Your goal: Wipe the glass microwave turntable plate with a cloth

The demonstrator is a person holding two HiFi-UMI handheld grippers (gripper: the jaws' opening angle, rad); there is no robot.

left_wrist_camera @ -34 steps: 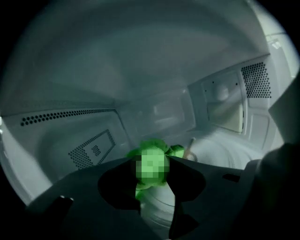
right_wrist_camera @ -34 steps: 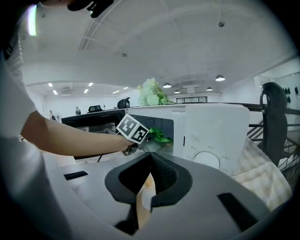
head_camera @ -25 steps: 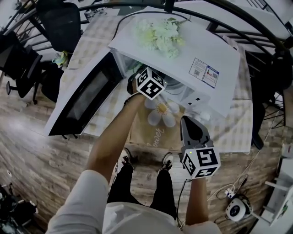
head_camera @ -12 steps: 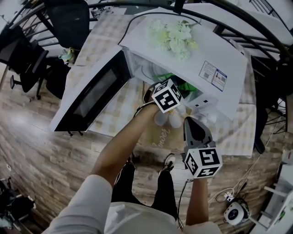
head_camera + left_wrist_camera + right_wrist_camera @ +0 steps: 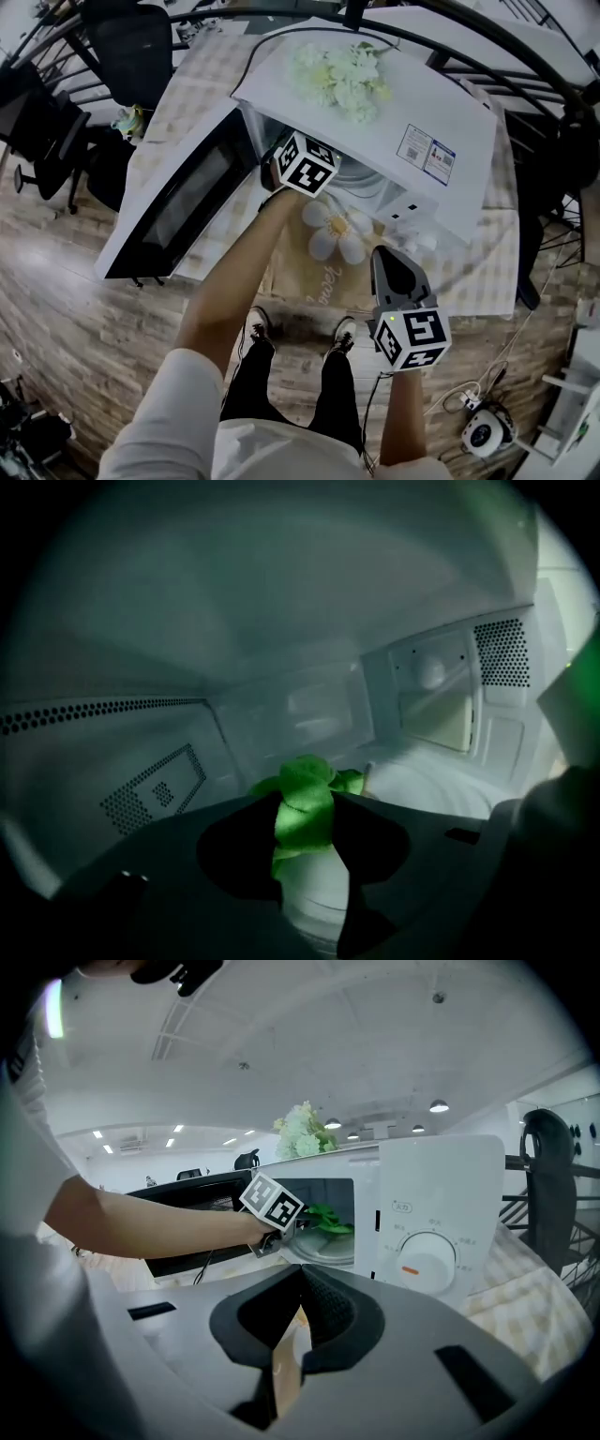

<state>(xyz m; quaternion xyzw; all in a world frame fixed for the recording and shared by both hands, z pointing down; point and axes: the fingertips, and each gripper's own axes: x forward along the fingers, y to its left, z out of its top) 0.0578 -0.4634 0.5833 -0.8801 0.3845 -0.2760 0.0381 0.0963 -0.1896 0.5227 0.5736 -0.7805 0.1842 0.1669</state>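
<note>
Left gripper: the left gripper (image 5: 305,829) is reached inside the open microwave (image 5: 394,122), at upper centre of the head view; its jaws are pinched on a green cloth (image 5: 304,803).
Cloth: bunched between the jaws, its upper folds bulging out past the tips, in the lower middle of the left gripper view.
Glass plate: the glass plate (image 5: 427,787) lies on the oven floor, just below and to the right of the cloth. From the right gripper view the cloth (image 5: 326,1217) sits over the plate (image 5: 328,1248); whether they touch cannot be told.
Right gripper: the right gripper (image 5: 298,1321) is held outside, low at centre right of the head view, well apart from the oven; its jaws are pressed together with nothing between them.
Microwave door: the door (image 5: 173,206) is swung open to the left.
On top: white flowers (image 5: 342,73) rest on the microwave.
Front panel: a round dial (image 5: 427,1265) sits right of the opening.
</note>
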